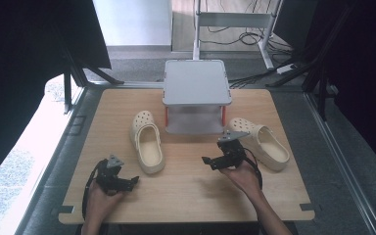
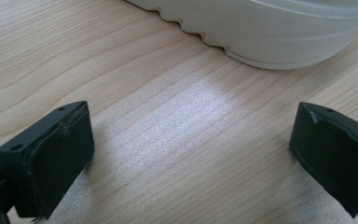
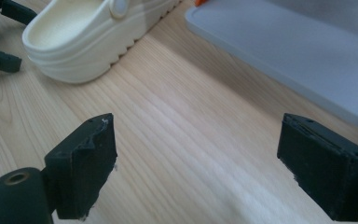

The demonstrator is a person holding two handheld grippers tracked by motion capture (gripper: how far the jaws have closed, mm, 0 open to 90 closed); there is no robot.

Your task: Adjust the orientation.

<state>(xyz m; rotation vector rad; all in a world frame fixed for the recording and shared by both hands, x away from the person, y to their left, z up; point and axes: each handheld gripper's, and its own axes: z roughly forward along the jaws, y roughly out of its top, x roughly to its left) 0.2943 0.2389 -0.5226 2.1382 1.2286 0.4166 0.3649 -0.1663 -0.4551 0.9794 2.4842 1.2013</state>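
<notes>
High view: the wooden table (image 1: 186, 196) carries a grey two-tier shelf (image 1: 196, 82) at its far edge, with one cream clog (image 1: 148, 142) left of it and another cream clog (image 1: 263, 142) right. The right gripper (image 1: 209, 161), jaws wide apart and empty, hovers just beside the right clog. The left gripper (image 1: 133, 181), also agape, rests near the left clog's heel.
</notes>
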